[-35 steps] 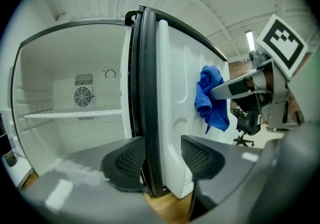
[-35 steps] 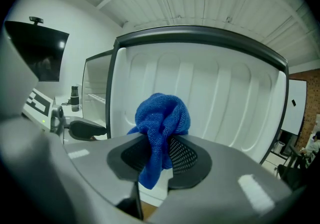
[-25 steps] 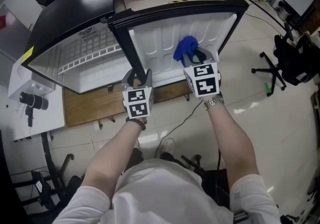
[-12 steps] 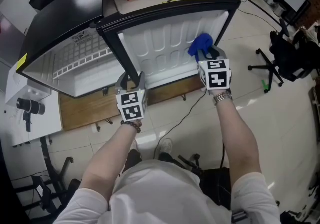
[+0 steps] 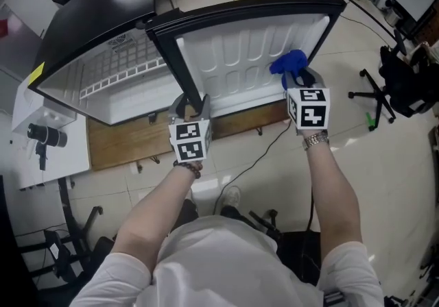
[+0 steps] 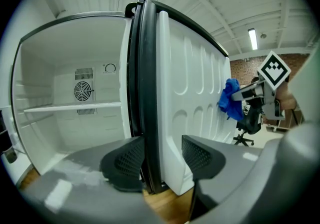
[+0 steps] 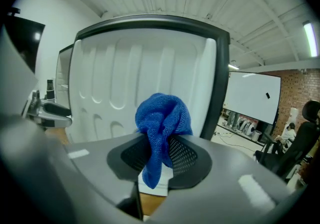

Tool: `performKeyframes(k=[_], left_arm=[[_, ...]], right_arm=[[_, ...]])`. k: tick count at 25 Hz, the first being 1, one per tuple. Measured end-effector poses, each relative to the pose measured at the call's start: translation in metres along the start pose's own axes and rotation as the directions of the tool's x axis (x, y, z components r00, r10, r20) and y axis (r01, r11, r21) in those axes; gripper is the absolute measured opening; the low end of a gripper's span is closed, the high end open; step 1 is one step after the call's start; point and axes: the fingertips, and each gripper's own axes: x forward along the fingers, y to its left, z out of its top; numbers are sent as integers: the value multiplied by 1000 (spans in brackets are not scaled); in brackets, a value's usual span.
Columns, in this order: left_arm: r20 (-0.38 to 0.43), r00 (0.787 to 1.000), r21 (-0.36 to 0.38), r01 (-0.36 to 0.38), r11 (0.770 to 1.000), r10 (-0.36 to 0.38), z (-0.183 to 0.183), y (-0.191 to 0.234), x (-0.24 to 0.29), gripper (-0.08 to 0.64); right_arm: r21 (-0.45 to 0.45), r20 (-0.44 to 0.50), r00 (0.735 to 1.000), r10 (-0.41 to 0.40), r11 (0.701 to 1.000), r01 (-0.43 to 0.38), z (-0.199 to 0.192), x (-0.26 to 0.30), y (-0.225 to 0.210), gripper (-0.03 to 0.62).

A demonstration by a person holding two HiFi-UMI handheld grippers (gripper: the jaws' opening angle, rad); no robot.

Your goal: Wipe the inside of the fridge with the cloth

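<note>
The fridge stands open, its white cavity (image 5: 116,86) at left with a shelf and fan grille (image 6: 84,90). The ribbed inner face of the door (image 5: 240,59) is turned towards me. My left gripper (image 5: 190,103) straddles the door's lower hinge-side edge, one pad on the black gasket, the other on the white liner (image 6: 159,160). My right gripper (image 5: 298,79) is shut on a bunched blue cloth (image 5: 289,62), which sits against the door liner near its right edge. In the right gripper view the cloth (image 7: 162,123) hangs between the pads and hides their gap.
The fridge rests on a low wooden platform (image 5: 130,141). A black office chair (image 5: 374,96) stands on the tiled floor at right. At left a camera sits on a white stand (image 5: 41,138). A cable (image 5: 257,155) trails across the floor under my arms.
My right gripper has carried the blue cloth to the right across the door's inner face, towards its far edge. The left gripper has stayed on the door edge.
</note>
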Motion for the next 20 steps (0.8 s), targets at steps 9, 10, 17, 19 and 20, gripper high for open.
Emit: performKeyframes(k=[9,10,17,19,20], left_arm=[[-22,999,22,28,999,-27,-18,-4,-13,230],[-27,999,25,32,999,-31,-21,-4,-14,230],[-67,996,25,54,998,-53,-41,-5,-18,230],[-75,995,26,63,998,-61,-44,-6,-16,230],[-79,995,26,66,997,-64,-45,-7,-15,230]], right_arm=[[-40,24,948,317,948,-315,-16,4,168,95],[-42,23,942,335,942,-333,-17,6,179,95],[-65,18,916,401,914,-400,-4,14,228,95],[-79,17,913,408,911,-406,-1,16,236,95],[-83,15,913,408,910,-405,-1,17,238,95]])
